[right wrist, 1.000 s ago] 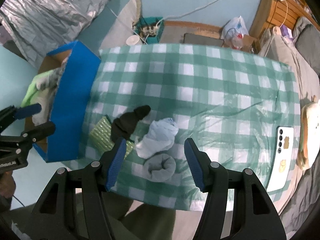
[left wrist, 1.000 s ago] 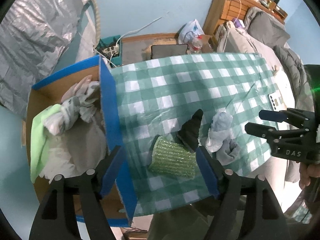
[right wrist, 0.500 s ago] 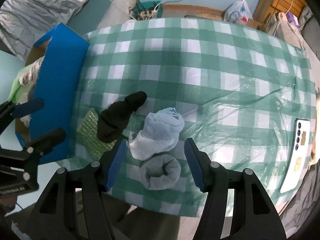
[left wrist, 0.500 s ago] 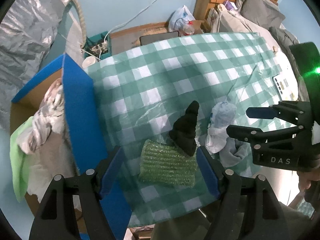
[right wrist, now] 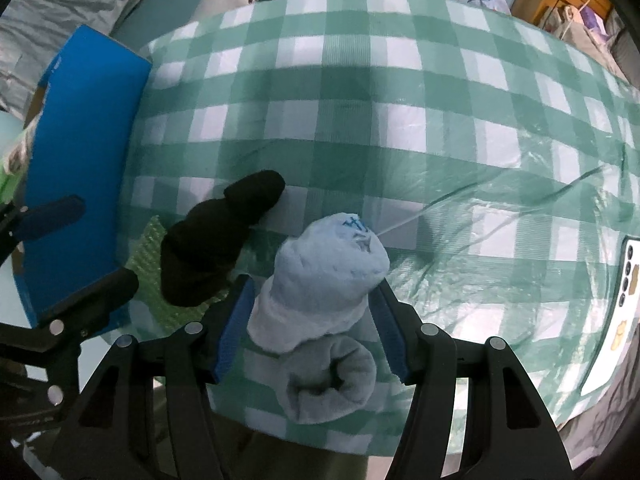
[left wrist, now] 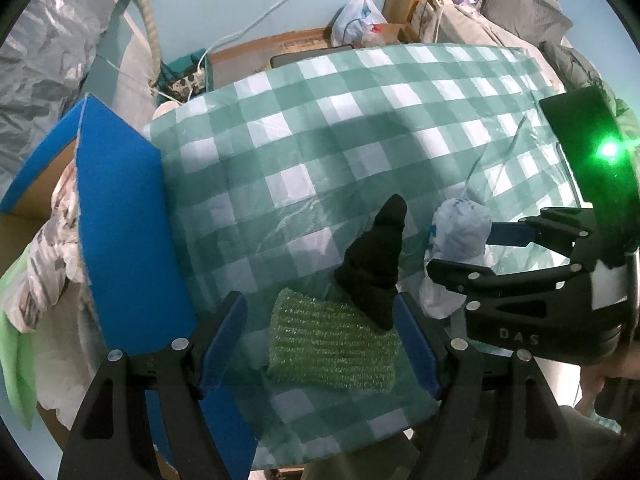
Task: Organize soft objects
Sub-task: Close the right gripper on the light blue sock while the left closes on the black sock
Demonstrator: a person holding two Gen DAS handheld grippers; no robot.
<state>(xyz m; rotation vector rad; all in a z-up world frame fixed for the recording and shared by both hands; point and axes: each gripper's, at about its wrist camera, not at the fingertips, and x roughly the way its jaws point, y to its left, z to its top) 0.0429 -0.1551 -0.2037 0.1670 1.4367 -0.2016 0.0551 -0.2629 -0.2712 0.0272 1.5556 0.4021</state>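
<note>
A green knitted cloth (left wrist: pixel 332 348) lies near the front edge of the checked table (left wrist: pixel 320 128), with a black sock (left wrist: pixel 374 272) partly on it. My left gripper (left wrist: pixel 320 336) is open, its jaws on either side of the cloth and the sock's lower end. A light blue sock roll (right wrist: pixel 324 280) rests against a grey sock roll (right wrist: pixel 332 384). My right gripper (right wrist: pixel 312 328) is open, its jaws either side of both rolls. The black sock (right wrist: pixel 216 240) and green cloth (right wrist: pixel 148 240) lie to its left. The right gripper (left wrist: pixel 472 252) also shows in the left wrist view around the blue roll (left wrist: pixel 456 248).
A blue cardboard box (left wrist: pixel 120 240) stands against the table's left side, holding crumpled grey-white fabric (left wrist: pixel 52 248) and a light green cloth (left wrist: pixel 12 344). A white phone (right wrist: pixel 612 308) lies at the table's right edge. Floor clutter and a bed lie beyond the far edge.
Both grippers have moved forward and down toward the table. The left now brackets the green cloth and black sock; the right now brackets the two sock rolls. Nothing has been gripped.
</note>
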